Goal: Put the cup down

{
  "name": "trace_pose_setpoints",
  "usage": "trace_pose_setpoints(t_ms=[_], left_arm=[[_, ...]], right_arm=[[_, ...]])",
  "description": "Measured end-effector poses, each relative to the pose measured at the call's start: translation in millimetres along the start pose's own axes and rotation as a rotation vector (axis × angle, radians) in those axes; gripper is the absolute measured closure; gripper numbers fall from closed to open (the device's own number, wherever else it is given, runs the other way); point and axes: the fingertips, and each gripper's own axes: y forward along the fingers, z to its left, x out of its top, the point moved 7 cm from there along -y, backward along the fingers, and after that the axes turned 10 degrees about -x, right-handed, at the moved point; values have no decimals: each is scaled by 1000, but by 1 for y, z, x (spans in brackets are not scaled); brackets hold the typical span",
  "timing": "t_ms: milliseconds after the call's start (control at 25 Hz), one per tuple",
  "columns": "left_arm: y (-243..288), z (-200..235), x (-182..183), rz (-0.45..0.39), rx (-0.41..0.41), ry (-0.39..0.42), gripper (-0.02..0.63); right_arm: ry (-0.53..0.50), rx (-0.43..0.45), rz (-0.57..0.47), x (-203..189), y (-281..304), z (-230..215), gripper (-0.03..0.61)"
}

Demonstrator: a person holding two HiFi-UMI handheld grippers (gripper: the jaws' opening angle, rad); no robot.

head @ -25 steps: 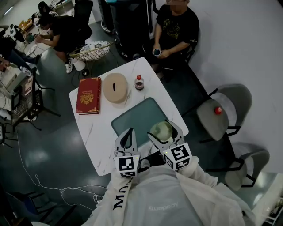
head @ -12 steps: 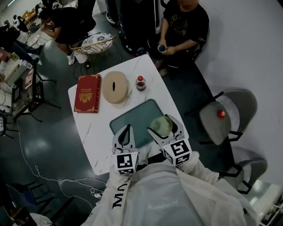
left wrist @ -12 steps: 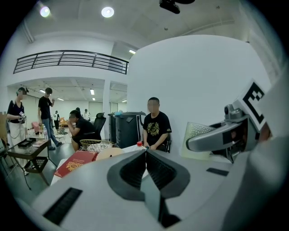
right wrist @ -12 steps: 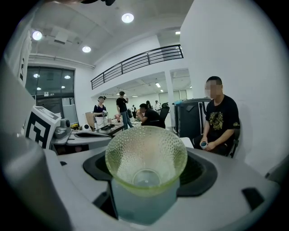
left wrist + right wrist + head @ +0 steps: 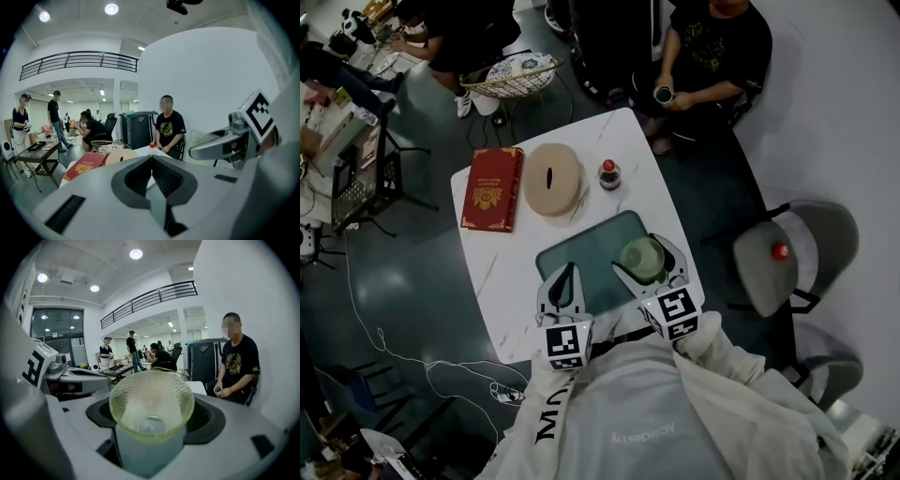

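- The right gripper (image 5: 647,253) sits in the lower middle of the head view, its two jaws spread just wide enough to pinch a pale green, dimpled glass cup with a flared rim (image 5: 640,255).
- In the right gripper view the cup (image 5: 151,404) fills the centre, mouth open towards the camera, round base visible inside, and a dark jaw pad pressing on each side.
- From the head view the cup lies over the right-hand edge of a grey-green rectangular mat (image 5: 581,251); I cannot tell whether its base touches the mat.
- The left gripper (image 5: 569,278) is just left of the right one, over the lower edge of the mat; its jaws are pressed together with nothing between them, which the left gripper view confirms.
- The mat lies on a white marble-patterned worktop (image 5: 502,272).
- Towards the upper left of the worktop lies a red hardback book with a gold emblem (image 5: 492,187), beside it a round tan lid with a slot (image 5: 553,178), and right of that a small clear bottle with a red cap (image 5: 608,173).
- All three are well apart from the cup.
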Motion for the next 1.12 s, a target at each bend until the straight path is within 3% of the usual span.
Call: trace_pose_setpoints(t_ms=[1120], left_arm=[[51,5,-4,108,84,-53,601]], right_arm=[[-66,69,104,-68,115,-48,186]])
